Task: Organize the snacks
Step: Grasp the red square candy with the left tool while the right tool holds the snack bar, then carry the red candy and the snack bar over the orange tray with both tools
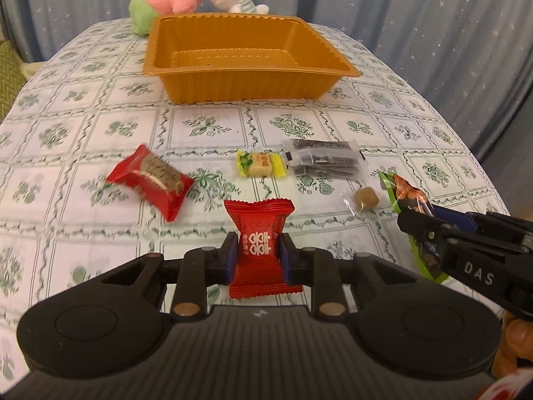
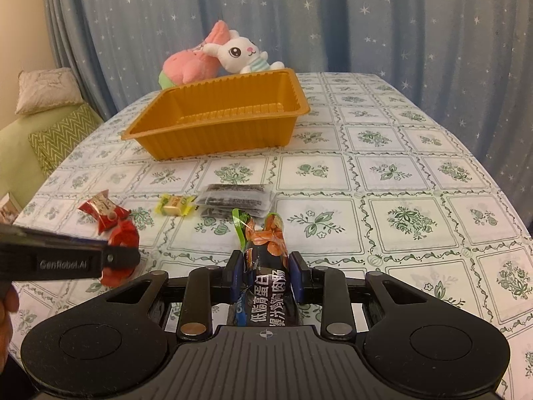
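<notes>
In the left wrist view my left gripper [image 1: 258, 253] is shut on a red wrapped candy [image 1: 258, 226], its pads pressing both sides. In the right wrist view that same gripper [image 2: 121, 255] and candy [image 2: 125, 233] sit at the left. My right gripper [image 2: 266, 266] is shut on a dark sausage pack with a green edge [image 2: 266, 233]; from the left wrist it shows at the right [image 1: 411, 213]. An orange tray [image 1: 233, 70] [image 2: 213, 130] stands behind, nothing in it. On the cloth lie a red snack pack [image 1: 150, 180], a yellow candy [image 1: 261, 165], dark packets [image 1: 323, 160] and a brown cube candy [image 1: 364, 198].
Two plush toys, a pink one [image 2: 190, 63] and a white rabbit [image 2: 240, 53], lie behind the tray. A starred blue curtain [image 2: 366, 16] hangs at the back. A green sofa with cushions [image 2: 50, 126] stands left of the table. The flowered tablecloth [image 2: 399, 173] is bare on the right.
</notes>
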Motion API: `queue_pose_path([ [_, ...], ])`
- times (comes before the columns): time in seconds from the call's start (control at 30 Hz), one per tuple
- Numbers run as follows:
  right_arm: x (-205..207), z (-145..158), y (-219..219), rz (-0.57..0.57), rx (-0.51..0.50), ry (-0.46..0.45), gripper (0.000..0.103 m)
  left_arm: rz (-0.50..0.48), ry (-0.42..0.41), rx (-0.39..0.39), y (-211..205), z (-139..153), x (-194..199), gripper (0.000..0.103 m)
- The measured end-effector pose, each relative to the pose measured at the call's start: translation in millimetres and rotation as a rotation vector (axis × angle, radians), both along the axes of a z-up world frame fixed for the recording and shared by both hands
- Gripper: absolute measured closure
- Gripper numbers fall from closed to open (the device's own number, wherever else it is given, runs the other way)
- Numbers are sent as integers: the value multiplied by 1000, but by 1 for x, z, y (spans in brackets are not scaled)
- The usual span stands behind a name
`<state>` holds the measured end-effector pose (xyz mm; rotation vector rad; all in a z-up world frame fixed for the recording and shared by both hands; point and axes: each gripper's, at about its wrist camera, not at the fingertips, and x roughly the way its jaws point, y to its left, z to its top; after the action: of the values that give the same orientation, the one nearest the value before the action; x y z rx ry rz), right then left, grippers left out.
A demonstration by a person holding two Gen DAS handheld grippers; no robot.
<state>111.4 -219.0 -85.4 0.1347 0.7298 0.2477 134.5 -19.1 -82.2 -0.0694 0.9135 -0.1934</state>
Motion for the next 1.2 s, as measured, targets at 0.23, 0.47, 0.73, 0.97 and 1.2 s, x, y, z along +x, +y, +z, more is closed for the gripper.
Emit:
queue_pose_path([
  [0.23,-7,9,2,5,6,-9,73,21,4,-7,2,7,-16,80],
  [0.47,-12,18,6,6,9,-16,73,31,-7,-12,6,16,-24,80],
  [0.73,-13,27,7,-1,14,-10,73,36,-25,-21,8,26,-29,80],
  [0.97,-7,33,6,-15,9,26,73,27,-44,-19,6,36,-27,80],
  [1.2,0,39,3,-21,14,43,73,16,-63,-18,5,46,-23,80],
])
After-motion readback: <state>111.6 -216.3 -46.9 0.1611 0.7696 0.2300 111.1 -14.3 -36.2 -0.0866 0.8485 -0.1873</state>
